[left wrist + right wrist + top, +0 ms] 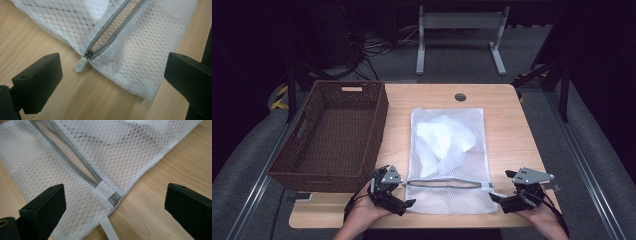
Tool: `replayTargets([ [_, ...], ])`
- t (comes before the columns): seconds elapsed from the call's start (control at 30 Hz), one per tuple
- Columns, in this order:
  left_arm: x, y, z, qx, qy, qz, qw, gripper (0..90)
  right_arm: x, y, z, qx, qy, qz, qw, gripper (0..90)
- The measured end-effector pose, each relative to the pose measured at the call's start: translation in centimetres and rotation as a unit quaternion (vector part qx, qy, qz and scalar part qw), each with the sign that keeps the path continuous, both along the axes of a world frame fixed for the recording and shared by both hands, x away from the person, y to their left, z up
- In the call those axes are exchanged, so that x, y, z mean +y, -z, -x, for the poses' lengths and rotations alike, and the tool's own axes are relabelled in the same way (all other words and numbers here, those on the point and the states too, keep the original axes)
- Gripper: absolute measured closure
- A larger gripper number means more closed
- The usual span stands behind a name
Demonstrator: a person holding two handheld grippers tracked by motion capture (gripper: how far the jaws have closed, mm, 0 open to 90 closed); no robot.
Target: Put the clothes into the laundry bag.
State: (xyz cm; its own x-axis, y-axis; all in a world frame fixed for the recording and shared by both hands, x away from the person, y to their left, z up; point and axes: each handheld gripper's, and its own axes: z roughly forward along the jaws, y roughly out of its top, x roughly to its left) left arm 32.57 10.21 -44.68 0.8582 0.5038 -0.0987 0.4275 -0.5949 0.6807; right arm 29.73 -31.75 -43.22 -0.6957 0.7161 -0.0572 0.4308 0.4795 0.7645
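1. Mesh laundry bag (447, 160) lies at frame centre on the table (507, 125), its zipper (444, 183) gaping.
2. Left gripper (404, 204) and right gripper (496, 199) flank it, jaws released, empty.
3. Risk: pinching the thin mesh instead of the zipper pull (80, 65) could drag the bag.

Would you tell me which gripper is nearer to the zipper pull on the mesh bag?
Left. The left gripper sits open at the bag's left corner, right beside the zipper pull; the right gripper sits open at the zipper's far end.
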Motion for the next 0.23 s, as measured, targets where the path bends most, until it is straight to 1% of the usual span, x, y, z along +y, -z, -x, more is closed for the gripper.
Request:
replayTargets([
  [0.23, 0.01, -0.02, -0.03, 0.0, 0.0, 0.0, 1.0, 2.9, -0.09, -0.17, 0.04, -0.005, 0.0, -0.004, 1.0, 4.8],
])
